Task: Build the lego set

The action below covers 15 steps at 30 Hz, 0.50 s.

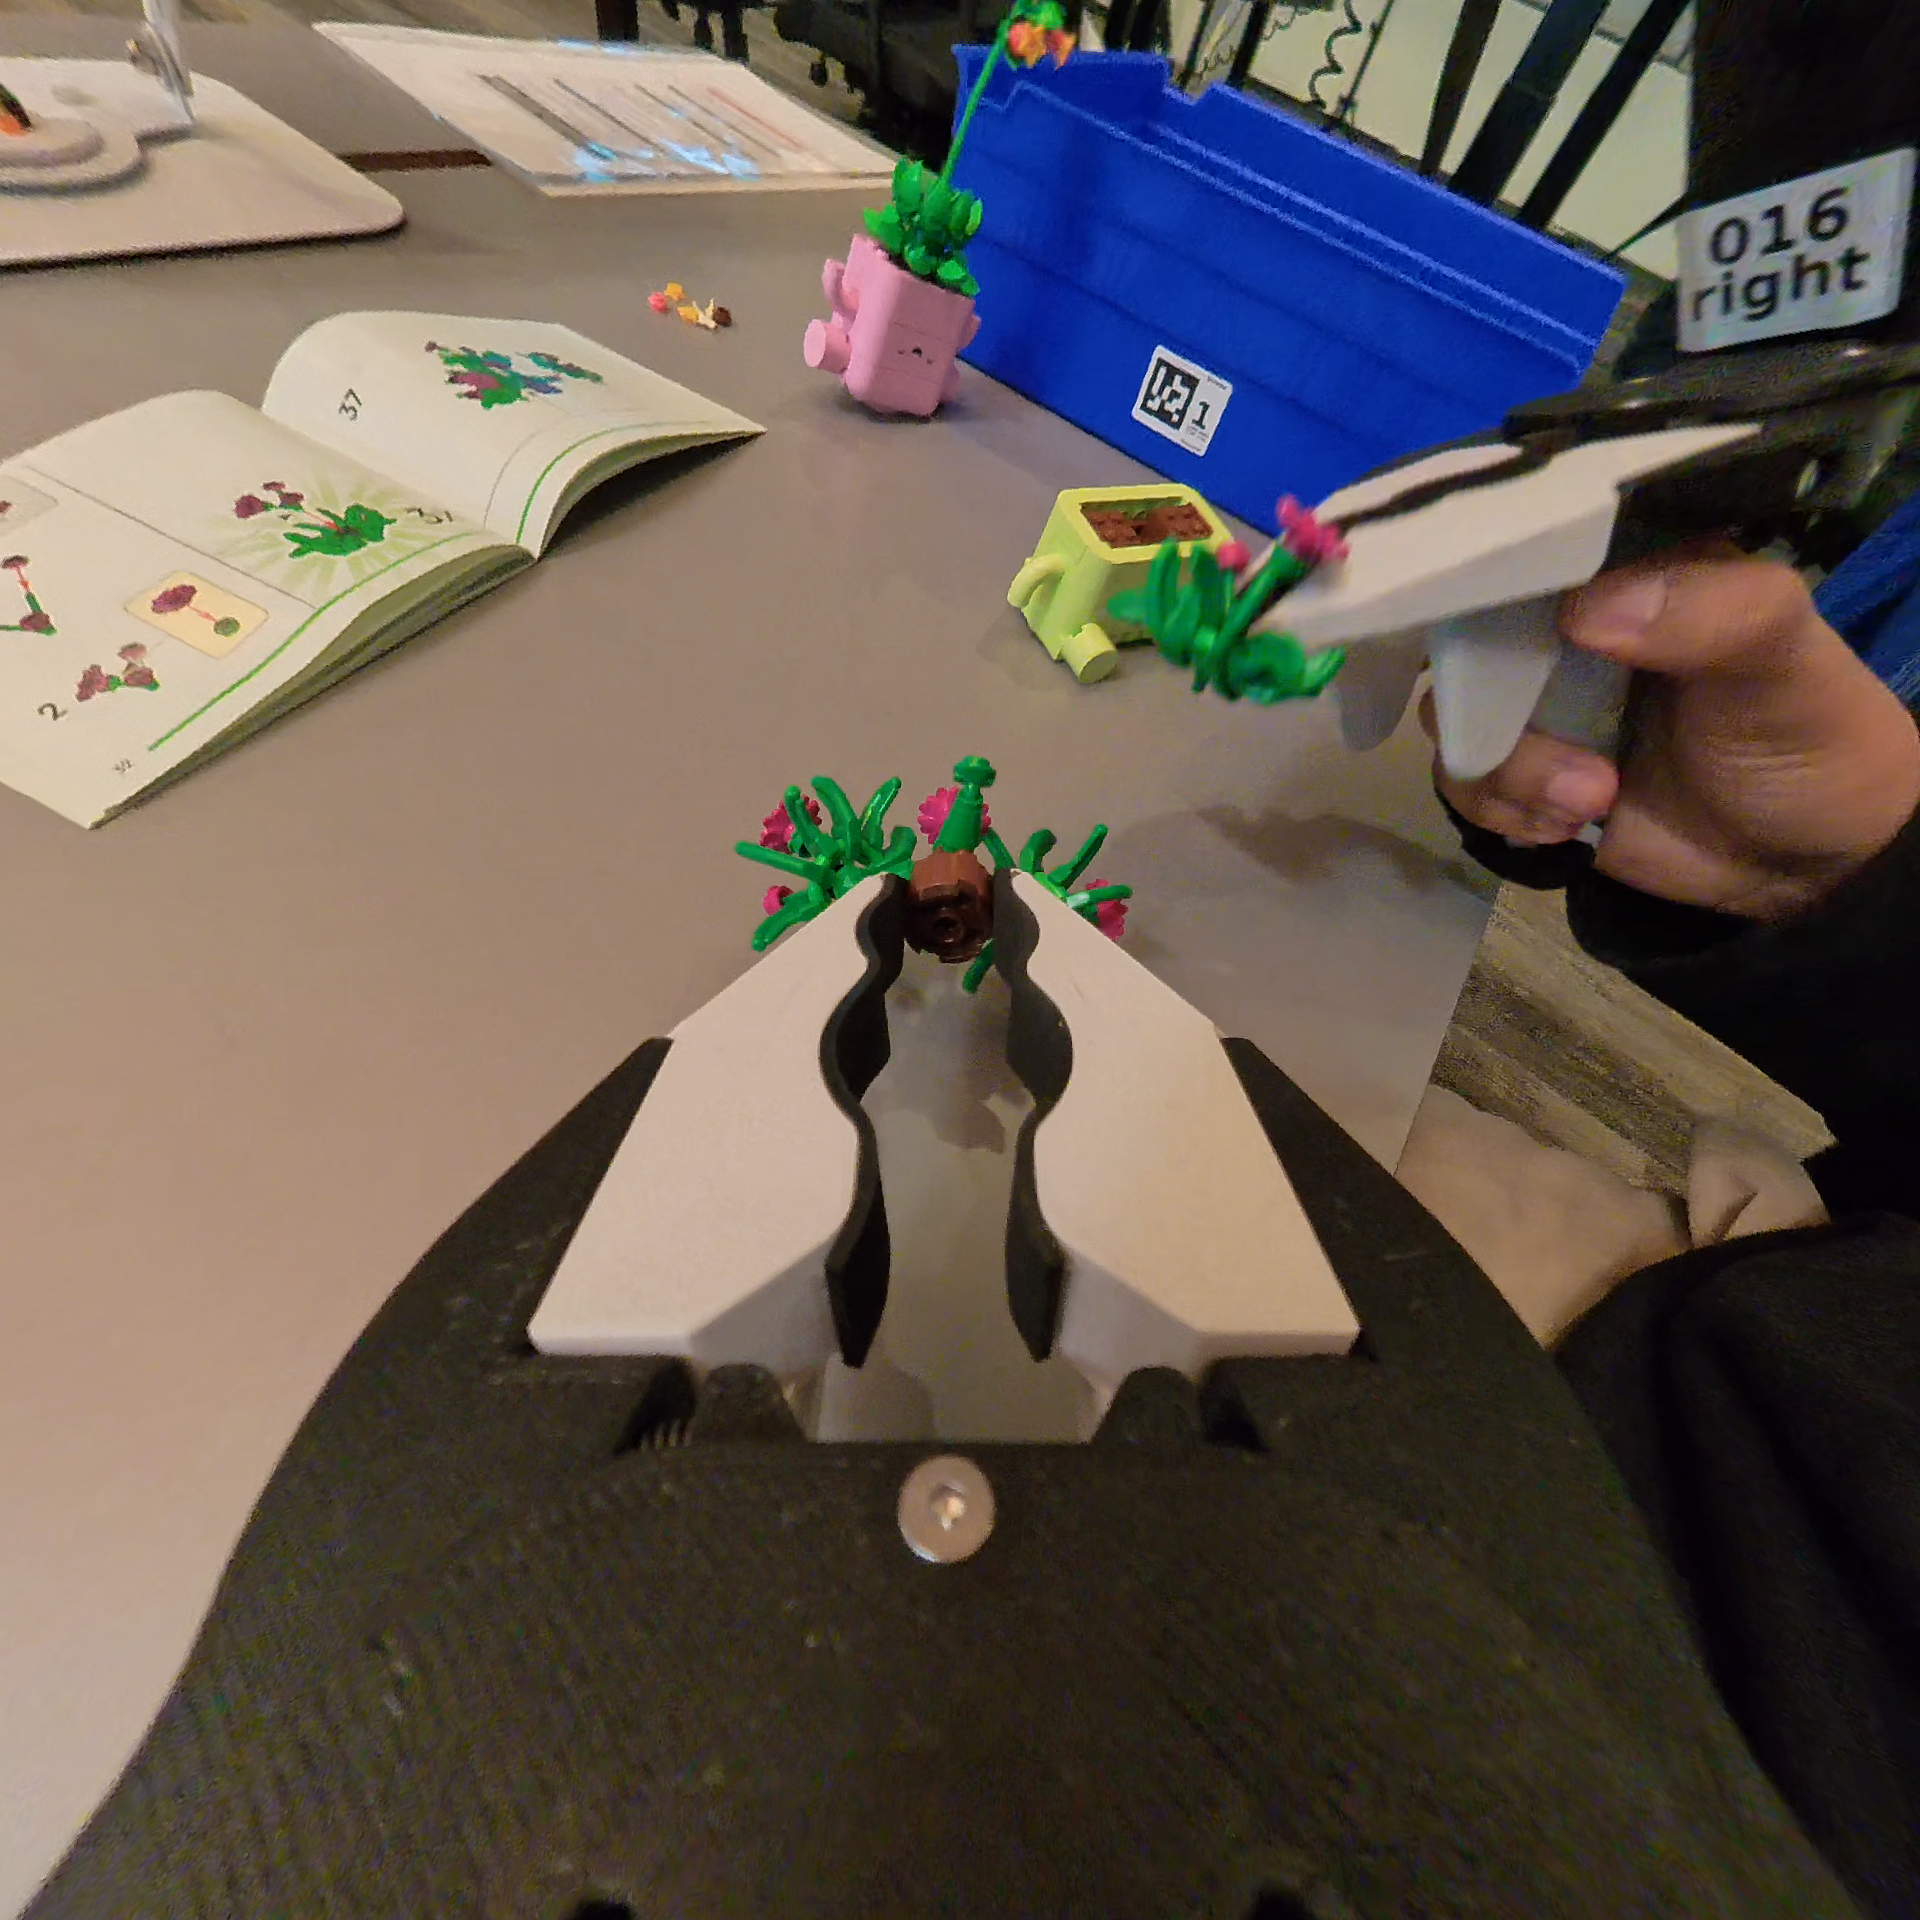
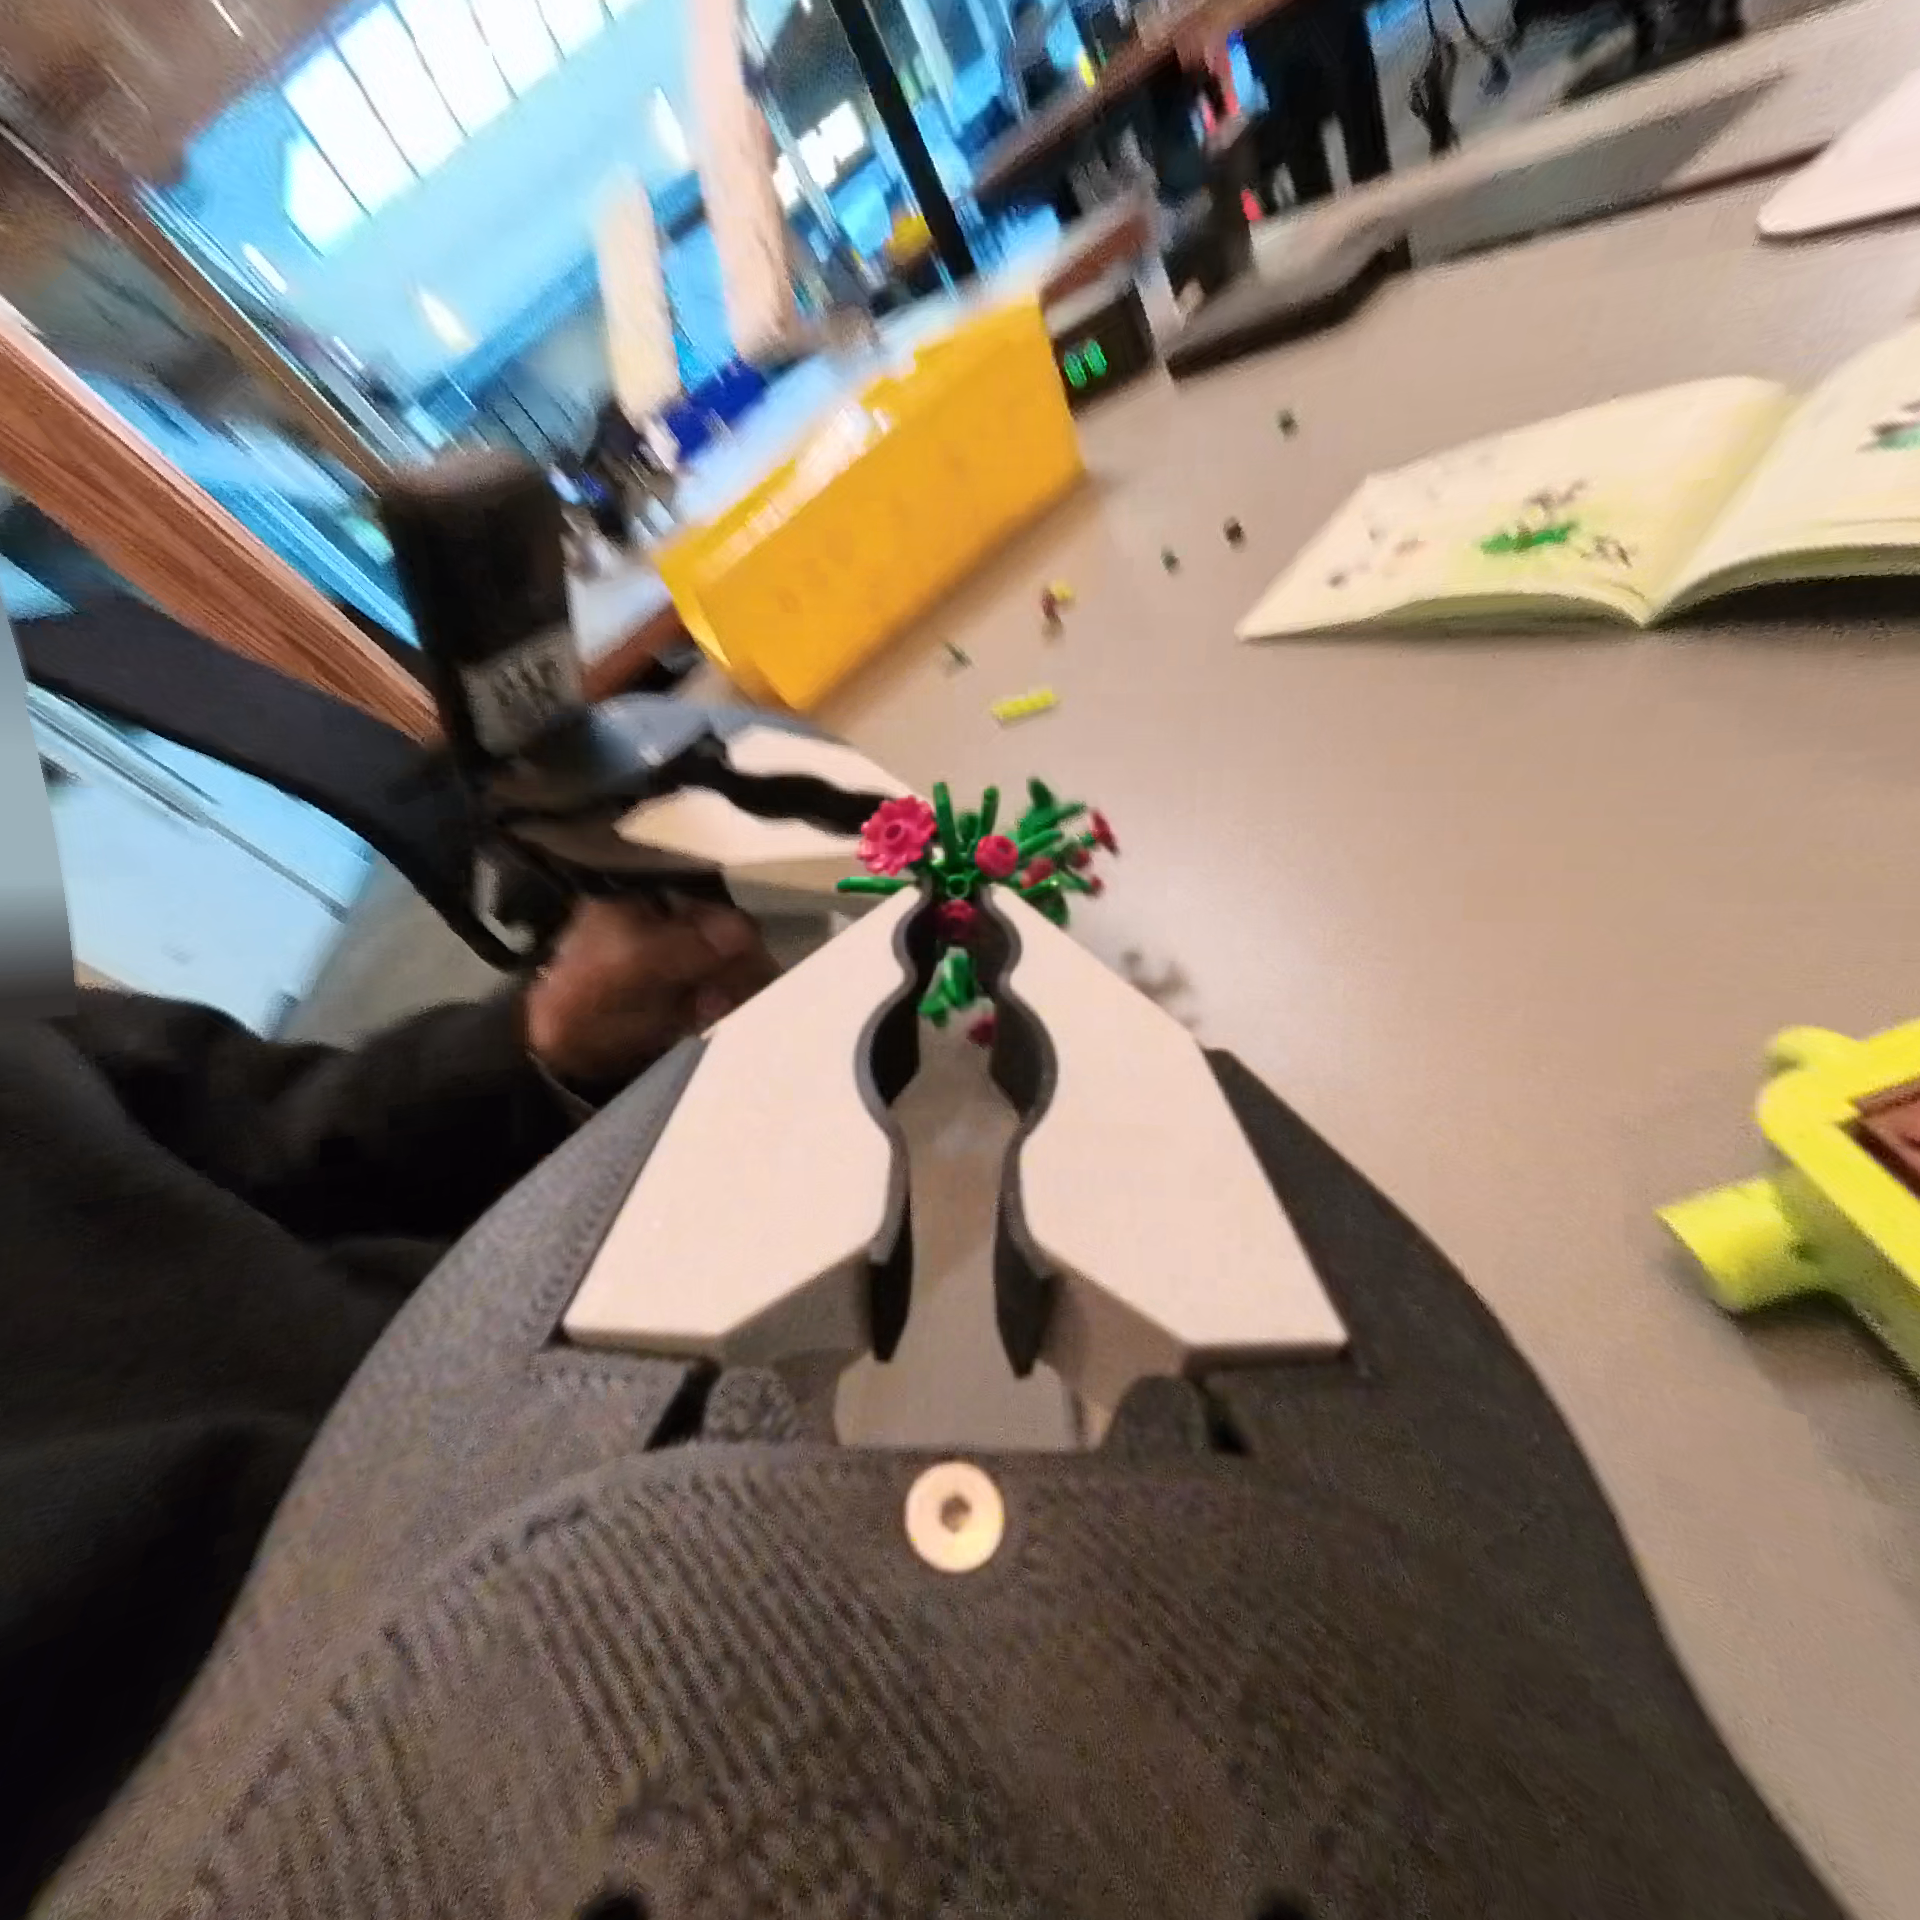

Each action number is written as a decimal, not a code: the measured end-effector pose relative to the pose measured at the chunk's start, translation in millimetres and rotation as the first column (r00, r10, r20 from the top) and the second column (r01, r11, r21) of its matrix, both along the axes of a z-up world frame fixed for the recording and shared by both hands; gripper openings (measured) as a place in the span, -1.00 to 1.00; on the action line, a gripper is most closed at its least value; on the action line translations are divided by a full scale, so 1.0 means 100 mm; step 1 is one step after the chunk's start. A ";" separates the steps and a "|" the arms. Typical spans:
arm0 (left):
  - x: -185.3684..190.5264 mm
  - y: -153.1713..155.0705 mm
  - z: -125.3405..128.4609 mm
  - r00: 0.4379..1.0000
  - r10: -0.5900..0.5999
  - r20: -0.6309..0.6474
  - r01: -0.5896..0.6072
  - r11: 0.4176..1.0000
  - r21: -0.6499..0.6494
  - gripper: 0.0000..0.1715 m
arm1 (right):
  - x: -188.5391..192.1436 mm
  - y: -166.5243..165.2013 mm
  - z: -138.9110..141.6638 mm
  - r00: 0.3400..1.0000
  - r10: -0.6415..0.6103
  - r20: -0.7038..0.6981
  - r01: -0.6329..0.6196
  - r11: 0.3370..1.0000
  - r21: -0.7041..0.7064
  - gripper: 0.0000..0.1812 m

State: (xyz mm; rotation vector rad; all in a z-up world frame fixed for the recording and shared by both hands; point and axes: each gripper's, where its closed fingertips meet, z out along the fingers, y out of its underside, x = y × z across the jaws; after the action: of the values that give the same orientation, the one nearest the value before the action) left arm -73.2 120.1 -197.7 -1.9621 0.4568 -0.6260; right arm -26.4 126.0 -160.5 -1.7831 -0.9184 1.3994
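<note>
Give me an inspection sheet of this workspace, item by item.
Surface: grey table, mostly bare near the front.
Job's things: lime pot showing brown studs; pink pot already planted; open instruction booklet.
Clutter: loose small pieces; blue bin; yellow bin.
Grippers: left gripper shut on flower cluster with brown base; right gripper shut on second flower cluster.
Cables: nothing seen.
Surroundings: blurred windows and furniture.
</note>
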 end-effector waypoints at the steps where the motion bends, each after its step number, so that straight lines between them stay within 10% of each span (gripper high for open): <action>1: 0.01 0.00 0.01 1.000 -0.001 -0.006 0.002 1.000 0.010 -0.84 | 0.00 0.00 0.08 0.998 0.004 -0.065 -0.006 1.000 -0.031 -0.95; 15: 0.31 -0.12 0.01 0.990 -0.060 -0.128 0.067 0.996 0.055 -0.83 | -0.15 -0.03 0.00 0.940 0.048 -0.339 -0.195 0.888 -0.416 -0.95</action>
State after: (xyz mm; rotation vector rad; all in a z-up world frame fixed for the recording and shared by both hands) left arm -42.5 107.7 -196.9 -1.9442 0.6117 -0.5243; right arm -41.2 122.7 -160.3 -1.7527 -0.5729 2.0427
